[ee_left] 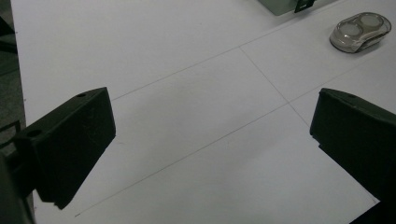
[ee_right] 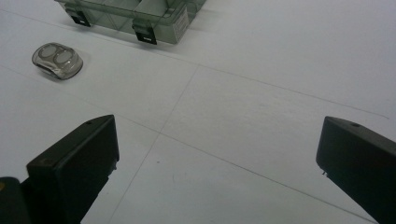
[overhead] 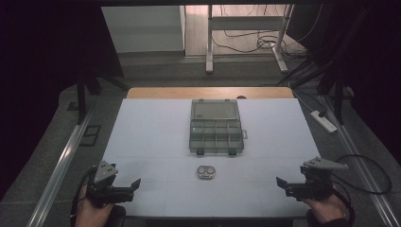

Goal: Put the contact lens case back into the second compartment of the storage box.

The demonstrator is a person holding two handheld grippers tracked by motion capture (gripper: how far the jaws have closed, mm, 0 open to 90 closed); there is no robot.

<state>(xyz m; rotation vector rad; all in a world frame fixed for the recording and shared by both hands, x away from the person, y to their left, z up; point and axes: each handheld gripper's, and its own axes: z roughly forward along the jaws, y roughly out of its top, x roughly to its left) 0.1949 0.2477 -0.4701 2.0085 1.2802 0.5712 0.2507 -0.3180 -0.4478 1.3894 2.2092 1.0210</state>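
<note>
**K:** Lens case (overhead: 206, 172) status? High view first.

**M:** Small clear case with 2 round wells, lying flat on the white tabletop (overhead: 151, 123), near the front edge, about centred. Just behind it sits the organizer box (overhead: 216, 136), lid swung open toward the far side, compartments facing up. Case and box are near each other but apart.

**K:** Tongs?

**M:** Left tongs (overhead: 126, 189) at the front-left corner, right tongs (overhead: 286, 185) at the front-right, each in a hand: left hand (overhead: 90, 208), right hand (overhead: 326, 207). Both point inward toward the middle. Case lies between them, well apart from either.

**K:** Left gripper view?

**M:** Left tongs (ee_left: 212, 135) spread wide, bare tabletop (ee_left: 187, 116) between the 2 black jaws. Lens case (ee_left: 360, 31) top right, beyond the right-hand jaw. A corner of the organizer box (ee_left: 285, 4) with 1 black latch pokes in at the top edge.

**K:** Right gripper view?

**M:** Right tongs (ee_right: 217, 149) also wide, holding nothing, just tabletop (ee_right: 261, 93) in the gap. Lens case (ee_right: 57, 59) top left, lying flat. Organizer box (ee_right: 140, 14) along the top, 2 black latches on its near wall, a label on its corner. Case sits just in front of that wall, not touching it.
</note>
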